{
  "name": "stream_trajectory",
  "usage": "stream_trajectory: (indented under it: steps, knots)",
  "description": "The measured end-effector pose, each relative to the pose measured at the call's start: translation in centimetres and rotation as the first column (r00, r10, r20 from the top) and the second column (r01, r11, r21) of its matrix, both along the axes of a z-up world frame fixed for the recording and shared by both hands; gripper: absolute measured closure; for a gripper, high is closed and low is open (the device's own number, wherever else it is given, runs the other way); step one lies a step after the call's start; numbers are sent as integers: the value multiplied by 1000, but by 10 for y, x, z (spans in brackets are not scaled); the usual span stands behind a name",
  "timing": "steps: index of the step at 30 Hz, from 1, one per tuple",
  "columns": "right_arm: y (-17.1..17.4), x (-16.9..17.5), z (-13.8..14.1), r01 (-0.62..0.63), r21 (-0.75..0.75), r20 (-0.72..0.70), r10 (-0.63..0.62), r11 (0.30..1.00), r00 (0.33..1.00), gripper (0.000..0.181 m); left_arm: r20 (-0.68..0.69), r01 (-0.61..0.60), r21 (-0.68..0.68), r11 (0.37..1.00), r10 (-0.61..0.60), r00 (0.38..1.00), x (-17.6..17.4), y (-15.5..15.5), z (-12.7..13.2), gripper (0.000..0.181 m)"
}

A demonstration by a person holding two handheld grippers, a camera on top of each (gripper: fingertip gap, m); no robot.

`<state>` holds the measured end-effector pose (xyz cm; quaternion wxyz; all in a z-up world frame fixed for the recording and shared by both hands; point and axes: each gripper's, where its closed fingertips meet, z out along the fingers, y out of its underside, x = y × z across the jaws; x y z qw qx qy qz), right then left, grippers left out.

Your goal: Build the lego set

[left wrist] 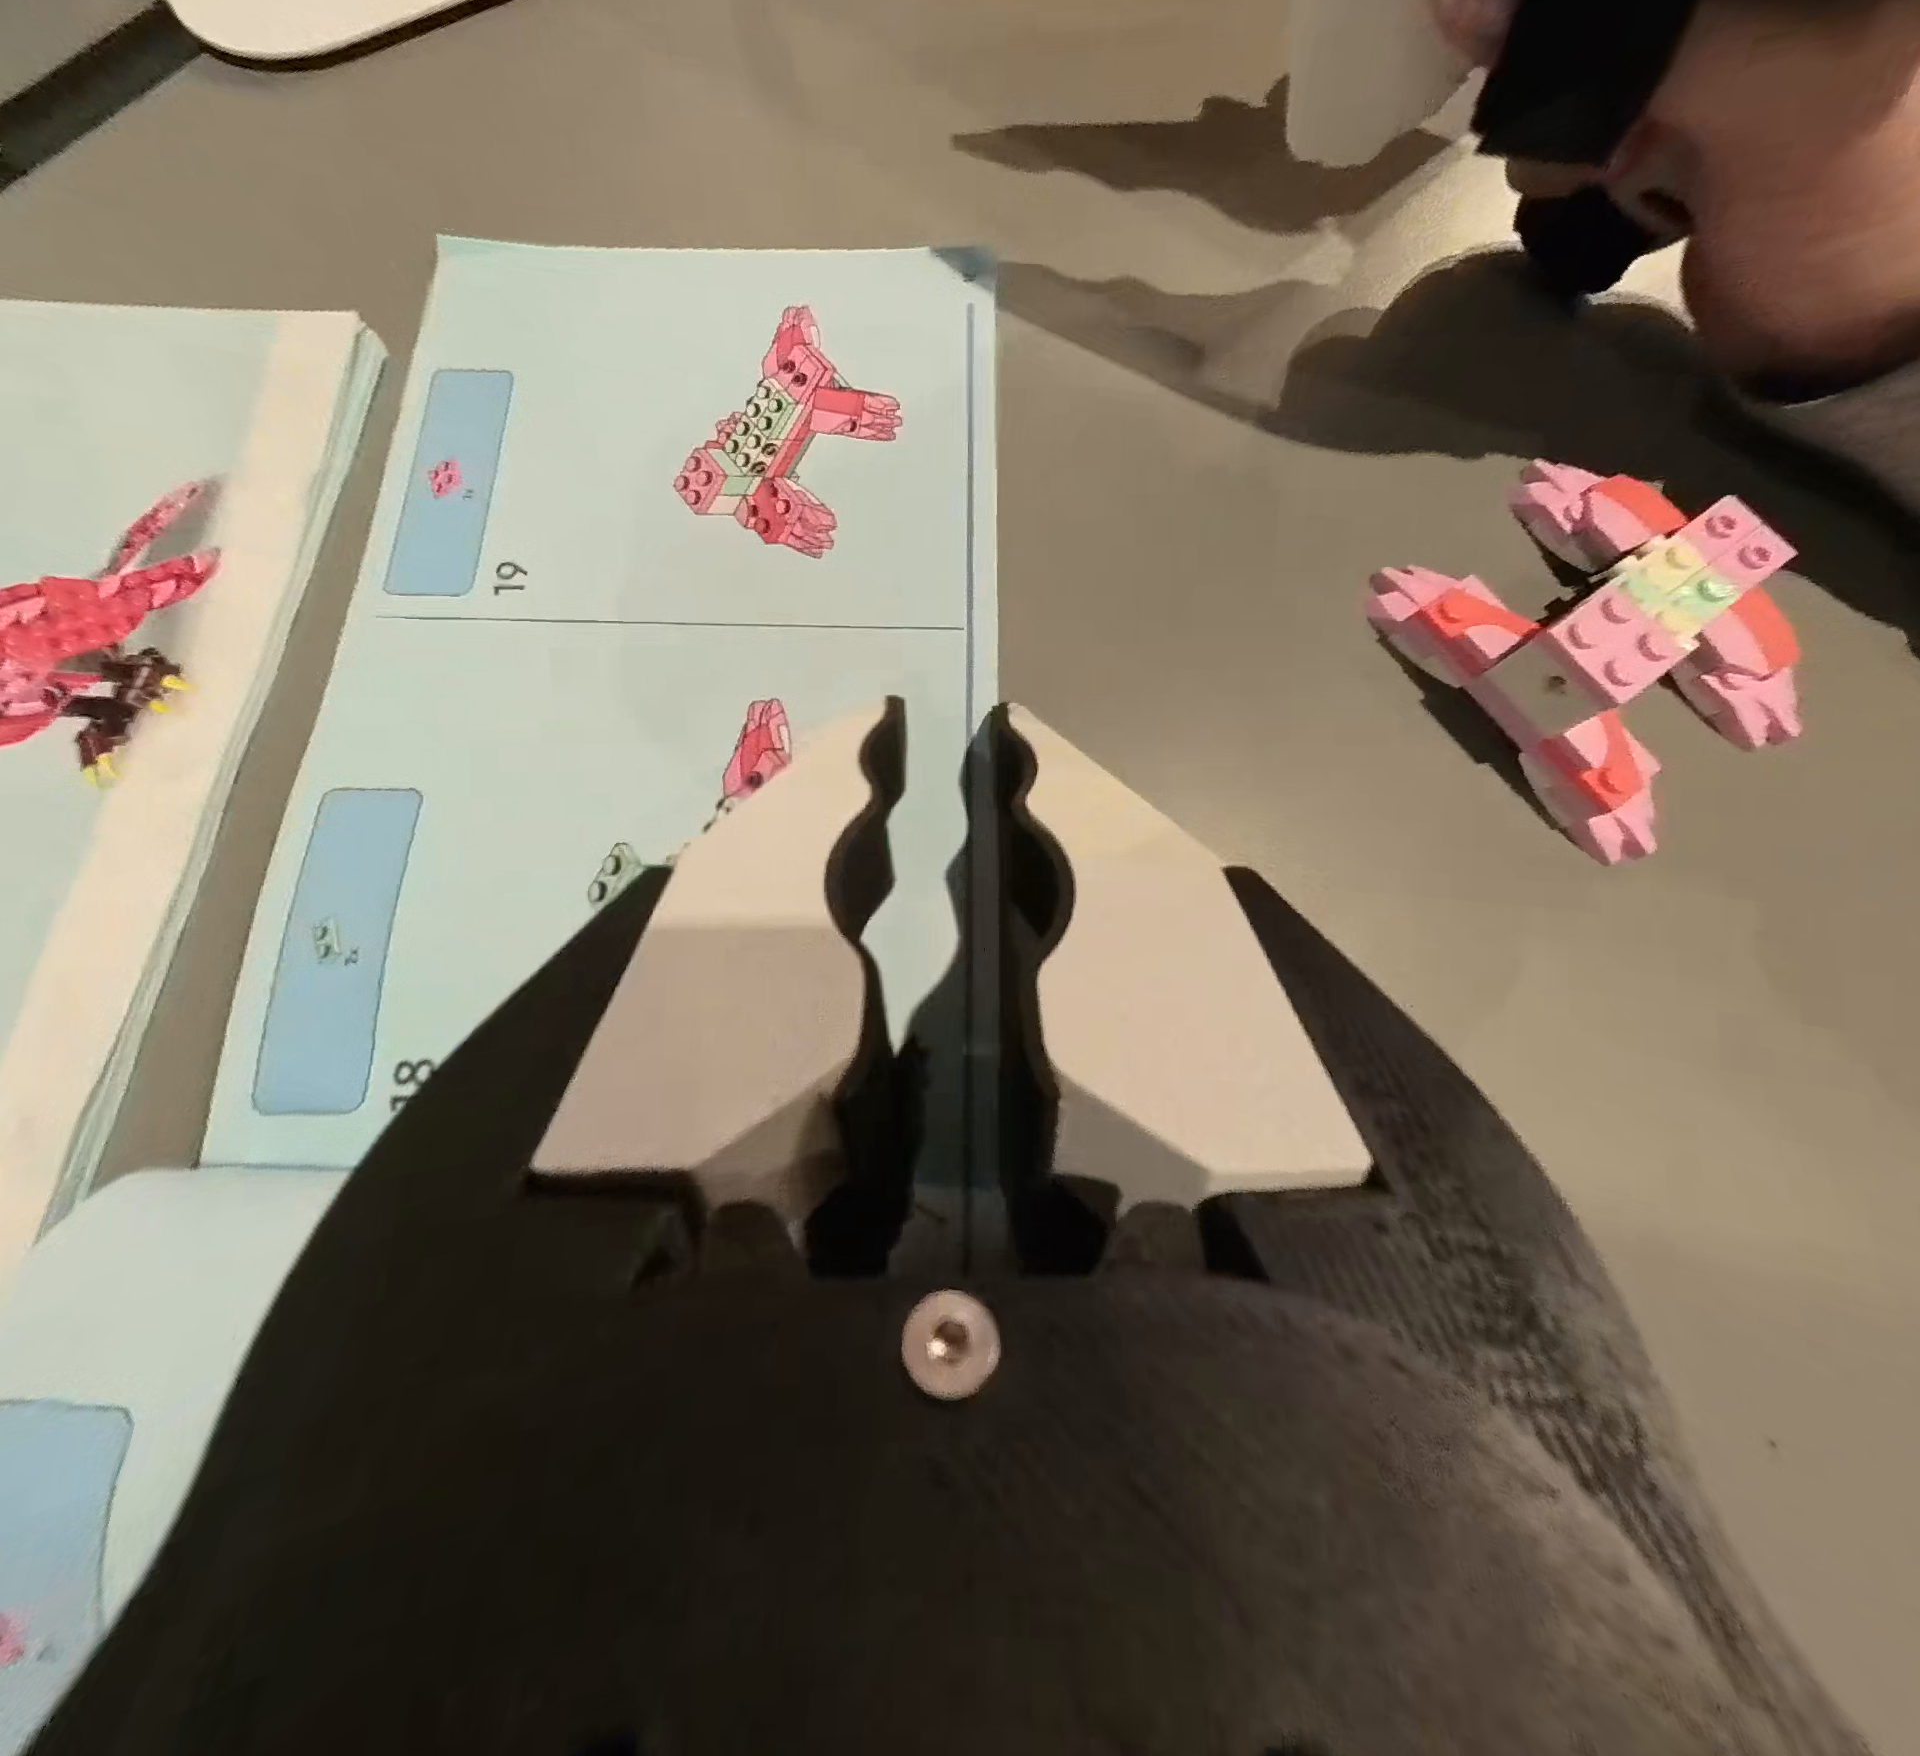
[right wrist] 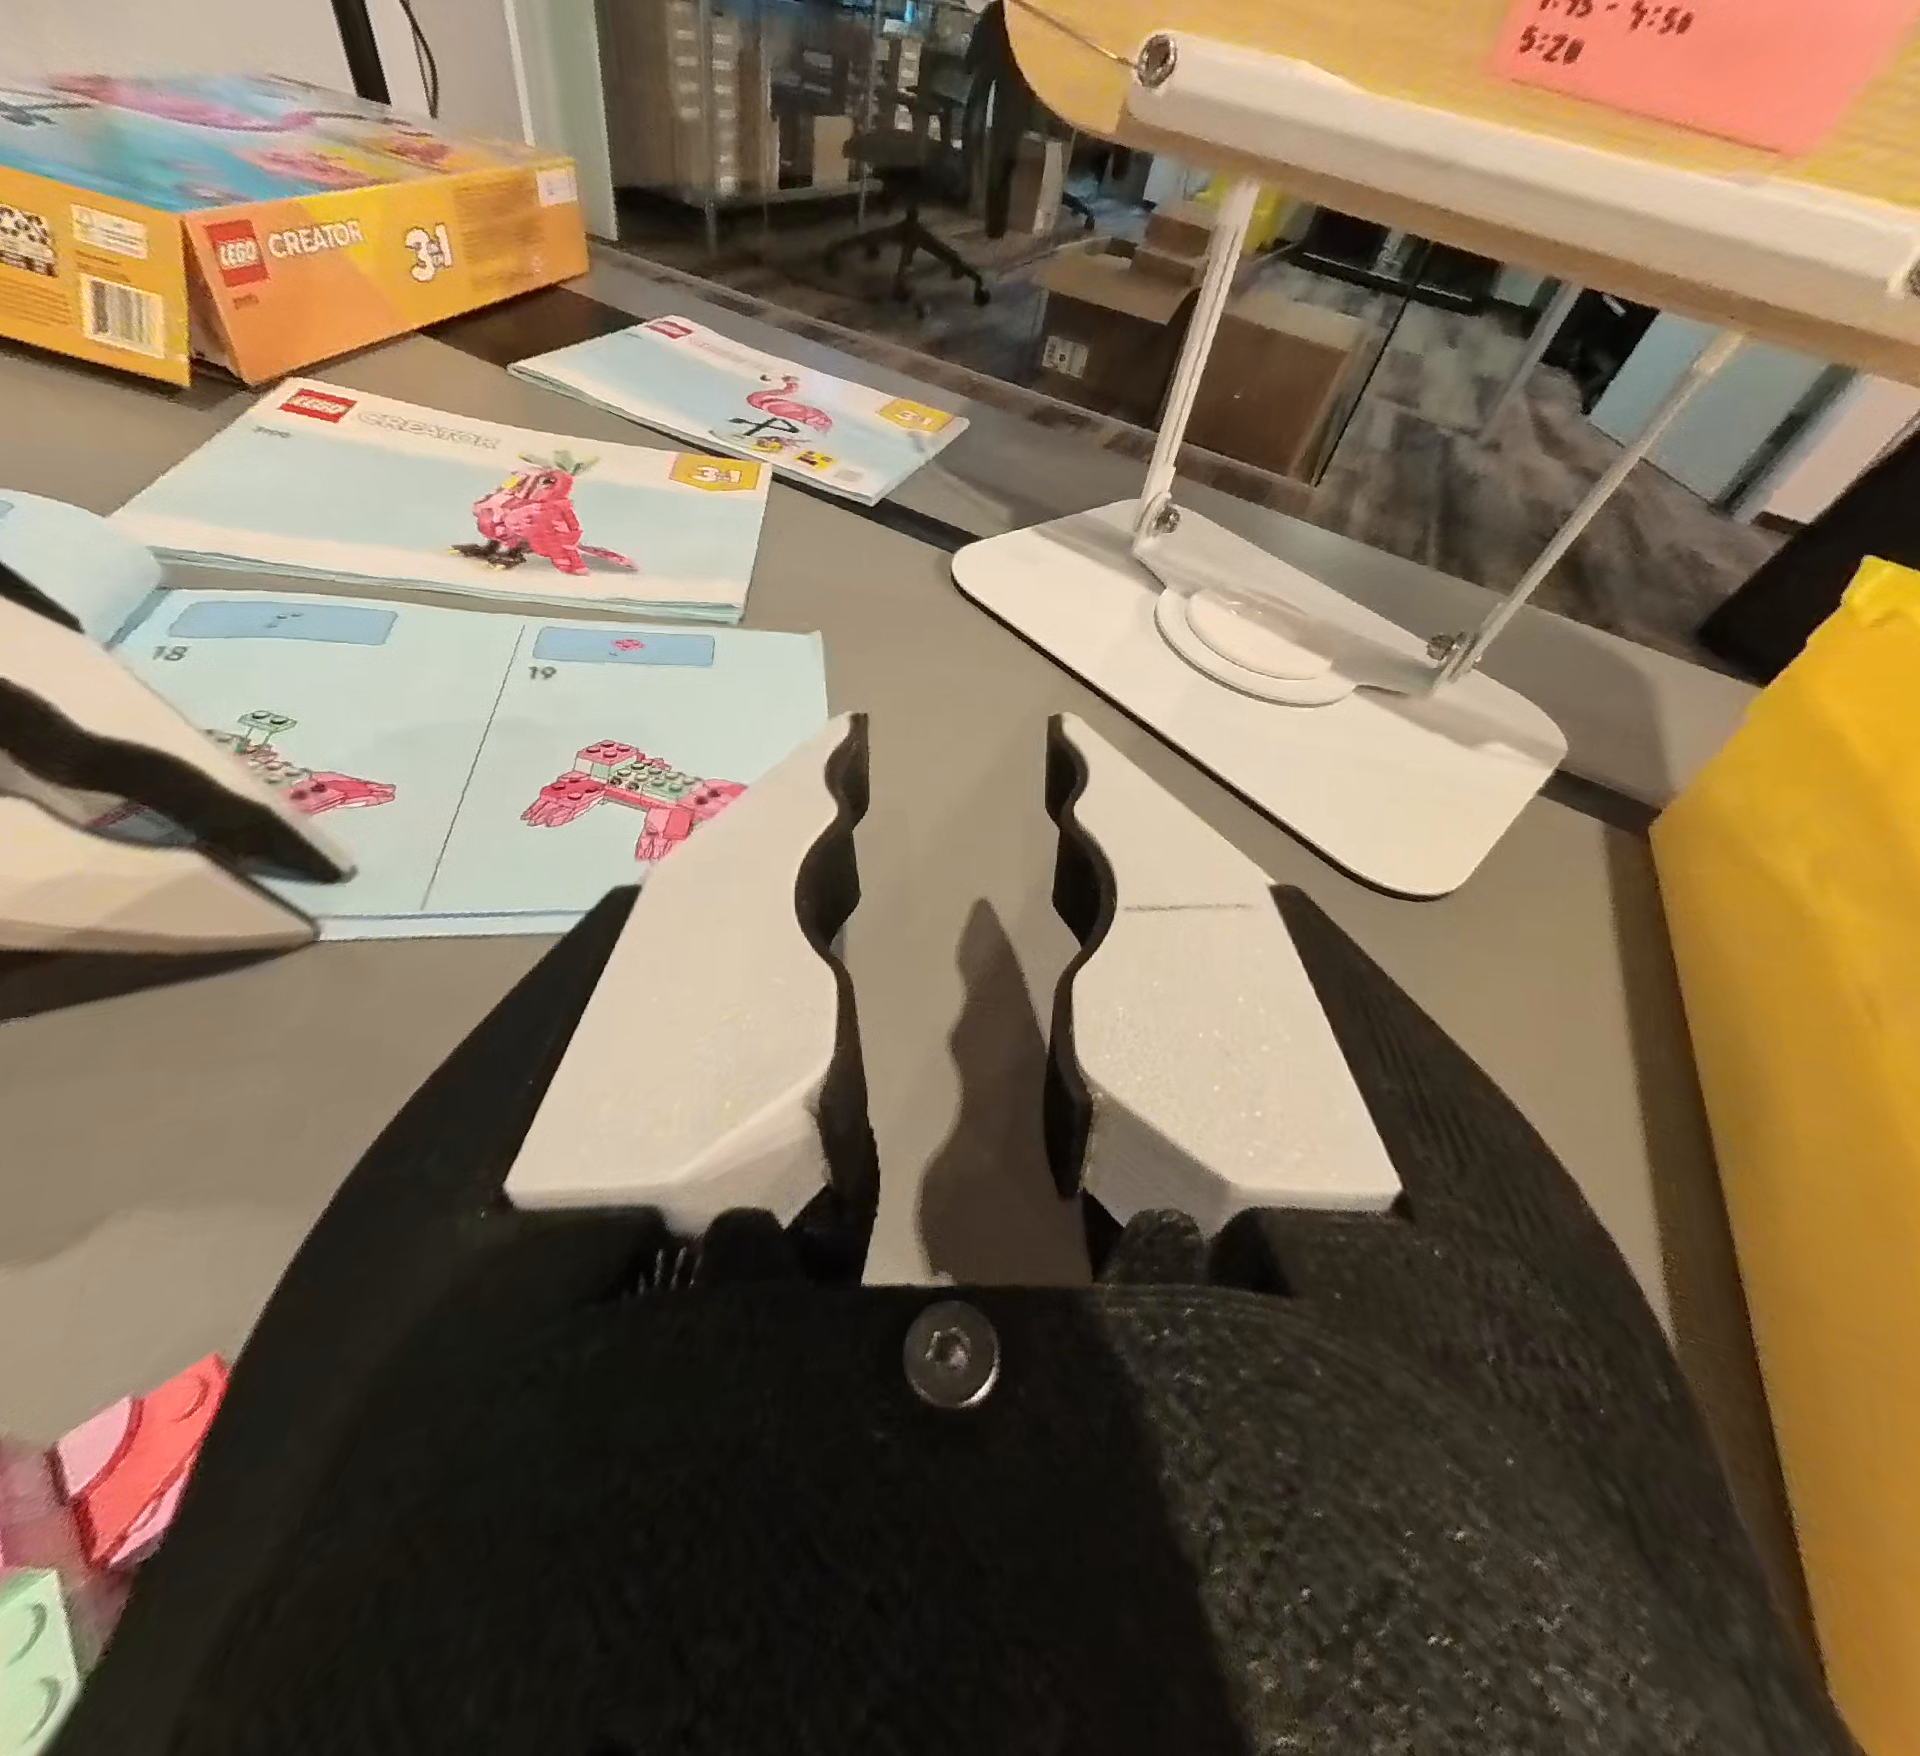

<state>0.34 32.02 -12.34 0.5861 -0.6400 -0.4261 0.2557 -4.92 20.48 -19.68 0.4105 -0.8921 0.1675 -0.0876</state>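
1. Closest in, the left gripper (left wrist: 945,719) hangs over the right edge of the open instruction booklet (left wrist: 665,667), its jaws parted by a narrow slit with nothing between them, only page and table showing through.
2. The right gripper (right wrist: 956,730) is spread wider and also empty, with bare grey table (right wrist: 312,1083) showing in the gap. It points toward the white lamp base (right wrist: 1351,771), not toward the bricks.
3. The relation that matters: the pink model (left wrist: 1600,657) sits on the table off to the right of the left gripper's tips and a little ahead, well apart from them, nothing touching it. Its studded body runs diagonally, near-left to far-right, with legs splayed to both sides.
4. In the right wrist view only blurred pink and green bricks (right wrist: 114,1498) show at the lower-left corner, behind the fingertips. Which claw is truly nearer the model, I cannot tell.
5. My read: either claw must swing toward the model, and a grip across the narrow body looks the better bet.
6. Farther out lie two closed booklets (right wrist: 447,511) and the yellow set box (right wrist: 312,252), with shelving beyond.
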Motion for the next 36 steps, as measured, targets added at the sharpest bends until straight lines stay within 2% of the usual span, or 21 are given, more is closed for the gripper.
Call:
stream_trajectory:
  steps: [1, 2, 7, 11, 14, 17, 19, 21, 24, 27, 36]
  knots:
    - [0, 0, 0, -3, 0, 0, 3, 1000, 1000, 149, 16, -4, -3, 1000, 4, 1000, 0, 0, 0, 180]
    - [0, 0, 0, -7, 2, 0, 7, 1000, 1000, 149, 32, -22, -9, 1000, 23, 999, -3, 1, 0, 181]
    - [-5, -6, -5, -53, -9, 33, 54, 999, 998, 159, 127, -40, -34, 999, 44, 991, -5, 1, 2, 181]
    - [-9, -15, -22, -106, -92, 125, 117, 990, 985, 154, 131, -34, -38, 999, 39, 991, -4, 0, 2, 181]
    - [-13, -20, -36, -151, -196, 165, 185, 969, 969, 154, 151, 27, -47, 999, -19, 988, 4, -5, 2, 181]
    - [-16, -22, -34, -209, -250, 117, 243, 945, 963, 152, 217, 131, -69, 989, -113, 970, 17, -14, 3, 181]
    - [-15, -25, -30, -261, -250, 91, 291, 932, 952, 148, 255, 159, -81, 984, -133, 958, 20, -18, 4, 181]
    - [-13, -29, -34, -318, -235, 126, 353, 919, 927, 145, 278, 169, -88, 982, -139, 950, 22, -19, 4, 181]
    - [-11, -39, -52, -381, -256, 252, 441, 889, 861, 143, 275, 169, -89, 982, -139, 951, 21, -19, 4, 181]
    - [-3, -51, -68, -397, -262, 362, 470, 880, 805, 149, 277, 168, -89, 982, -138, 951, 21, -19, 4, 181]
    - [6, -80, -71, -448, -419, 287, 583, 790, 760, 158, 293, 168, -96, 981, -133, 947, 21, -19, 4, 181]
